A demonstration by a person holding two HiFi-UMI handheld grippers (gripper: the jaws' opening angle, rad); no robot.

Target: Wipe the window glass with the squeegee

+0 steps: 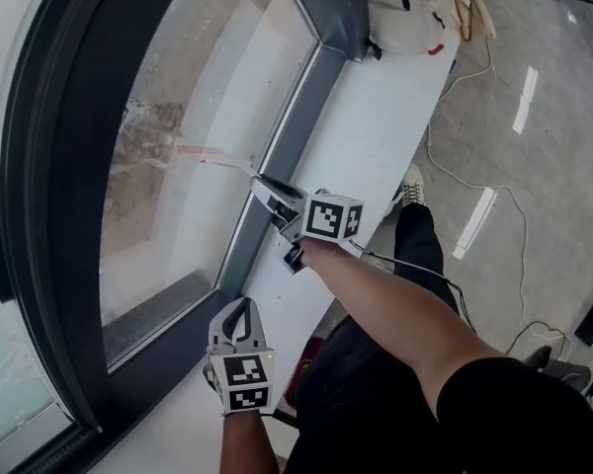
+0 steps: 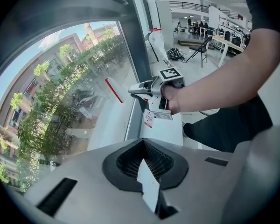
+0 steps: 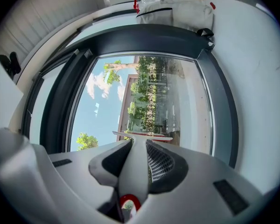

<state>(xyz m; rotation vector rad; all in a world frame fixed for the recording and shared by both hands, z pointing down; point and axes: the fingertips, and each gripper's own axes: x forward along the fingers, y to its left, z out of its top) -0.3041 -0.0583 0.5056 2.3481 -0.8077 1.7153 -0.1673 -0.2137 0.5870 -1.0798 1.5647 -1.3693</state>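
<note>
Closest to the head camera is the right arm (image 1: 395,314). It reaches from the near right, bare below a dark sleeve, up to the right gripper (image 1: 277,203) by the window frame. That gripper's jaws are clenched on the handle of the squeegee (image 1: 212,158), which runs up between them in the right gripper view (image 3: 133,171), with a red ring at its near end. The blade (image 3: 142,135) lies crosswise just beyond the jaw tips, over the lower middle of the glass (image 3: 149,92). Whether its edge touches the pane cannot be told. From the left gripper view the blade (image 2: 113,90) is white with a red edge and points left toward the glass (image 2: 60,101), and a small tag (image 2: 148,119) hangs under the right gripper (image 2: 147,87).

Nearer and lower, the left gripper (image 1: 240,309) points up along the white sill (image 1: 376,146). Its jaws are pressed together at the tips (image 2: 142,146) with nothing in them; a white sliver shows through the gap below. The left forearm is cut off by the near edge of the head view.

Most of the handle is hidden inside the right jaws. A second pane at the far left is only partly in view.

Counted: two grippers, each with one marker cube; one squeegee; one pale bag (image 1: 405,13) at the far end of the sill; several white cables (image 1: 474,186) on the glossy floor to the right.
</note>
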